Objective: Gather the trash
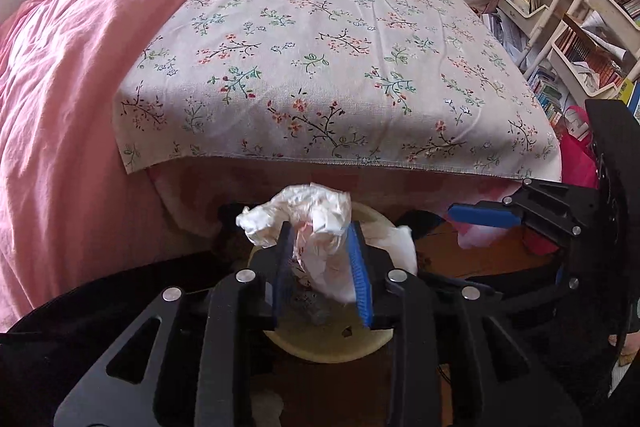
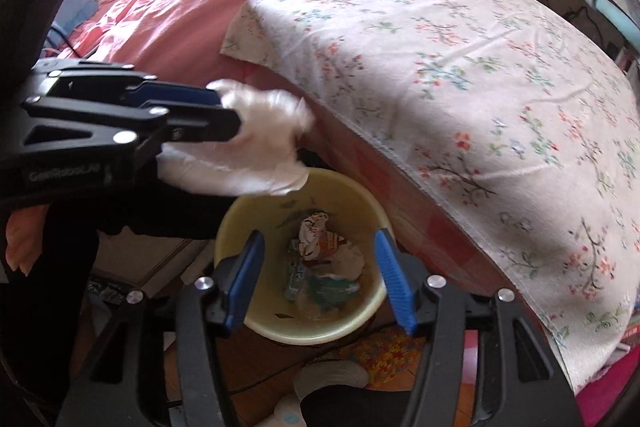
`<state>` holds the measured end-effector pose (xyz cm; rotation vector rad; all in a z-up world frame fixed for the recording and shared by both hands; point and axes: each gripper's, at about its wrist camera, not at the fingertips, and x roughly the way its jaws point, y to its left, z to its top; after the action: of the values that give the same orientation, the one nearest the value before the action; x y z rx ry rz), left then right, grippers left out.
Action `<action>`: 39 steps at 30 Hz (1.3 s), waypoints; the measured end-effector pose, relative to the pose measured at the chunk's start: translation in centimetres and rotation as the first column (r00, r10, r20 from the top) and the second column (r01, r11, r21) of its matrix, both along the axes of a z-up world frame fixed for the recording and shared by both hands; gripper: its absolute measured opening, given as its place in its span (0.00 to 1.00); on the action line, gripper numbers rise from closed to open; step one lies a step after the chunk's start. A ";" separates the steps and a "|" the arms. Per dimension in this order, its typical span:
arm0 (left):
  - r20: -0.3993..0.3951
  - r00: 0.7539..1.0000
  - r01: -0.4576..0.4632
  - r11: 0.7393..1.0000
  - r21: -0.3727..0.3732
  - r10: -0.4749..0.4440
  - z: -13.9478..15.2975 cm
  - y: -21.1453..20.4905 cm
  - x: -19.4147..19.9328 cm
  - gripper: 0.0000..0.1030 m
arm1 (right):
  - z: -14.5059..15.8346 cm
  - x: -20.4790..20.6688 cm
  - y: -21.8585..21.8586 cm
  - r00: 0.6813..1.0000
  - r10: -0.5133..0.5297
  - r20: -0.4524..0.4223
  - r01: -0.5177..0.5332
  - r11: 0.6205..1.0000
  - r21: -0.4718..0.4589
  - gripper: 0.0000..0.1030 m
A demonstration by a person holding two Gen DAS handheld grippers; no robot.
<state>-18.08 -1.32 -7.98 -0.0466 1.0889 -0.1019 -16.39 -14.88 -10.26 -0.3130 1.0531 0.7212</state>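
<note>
Clamping a crumpled white wad of tissue or plastic (image 1: pixel 308 227) between its blue pads, the left gripper (image 1: pixel 322 267) holds the trash just above the pale yellow bin (image 2: pixel 260 323), evidently so that the wad will fall inside once the jaws let go. From the right wrist view, the left tool reaches in from the side, roughly level, its tips near the bin's upper rim with the white wad (image 2: pixel 256 147) bulging out beyond them. The bin stands on the floor close against the bed, under the hanging edge of the floral cloth (image 1: pixel 332 55), and already contains several crushed wrappers (image 2: pixel 324 259). The right gripper (image 2: pixel 320 279) is poised above the bin's mouth and pointed down into it, its jaws spread wide and holding nothing; it appears to be waiting clear of the drop. A pink duvet (image 1: pixel 72 87) covers the bed beside the cloth. The release appears imminent.
</note>
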 end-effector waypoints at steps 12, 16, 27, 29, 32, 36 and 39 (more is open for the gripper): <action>0.089 0.996 -0.029 1.000 -0.005 0.029 1.5 0.1 -0.4 0.64 | 1.7 0.2 -4.2 0.957 -0.245 0.156 0.256 0.965 -0.053 0.82; 0.178 0.983 -0.057 0.998 0.026 0.052 2.9 0.2 0.5 0.78 | 2.8 -0.1 -4.6 0.909 -0.318 0.270 0.346 0.936 -0.064 0.91; 0.360 0.932 -0.078 0.994 0.079 0.045 6.6 -0.3 5.4 0.93 | 5.8 1.2 -6.8 0.717 -0.507 0.479 0.558 0.829 0.043 0.93; 0.376 0.926 -0.072 0.994 0.079 0.037 7.1 -0.6 6.3 0.93 | 6.2 1.4 -7.0 0.686 -0.525 0.504 0.579 0.813 0.059 0.93; 0.379 0.925 -0.071 0.994 0.085 0.034 7.6 -1.0 7.6 0.93 | 6.8 1.4 -7.0 0.634 -0.545 0.549 0.610 0.788 0.078 0.93; 0.378 0.925 -0.072 0.993 0.092 0.033 7.5 -1.3 7.8 0.93 | 7.3 1.6 -6.9 0.624 -0.552 0.553 0.608 0.788 0.099 0.93; 0.359 0.933 -0.069 0.994 0.090 0.032 7.3 -1.3 7.9 0.93 | 7.5 1.8 -6.8 0.615 -0.555 0.560 0.614 0.783 0.101 0.93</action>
<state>-10.20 -2.65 -0.72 0.0345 0.7264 -0.0074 -14.58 -21.70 -2.80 -0.2222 0.5502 -0.0498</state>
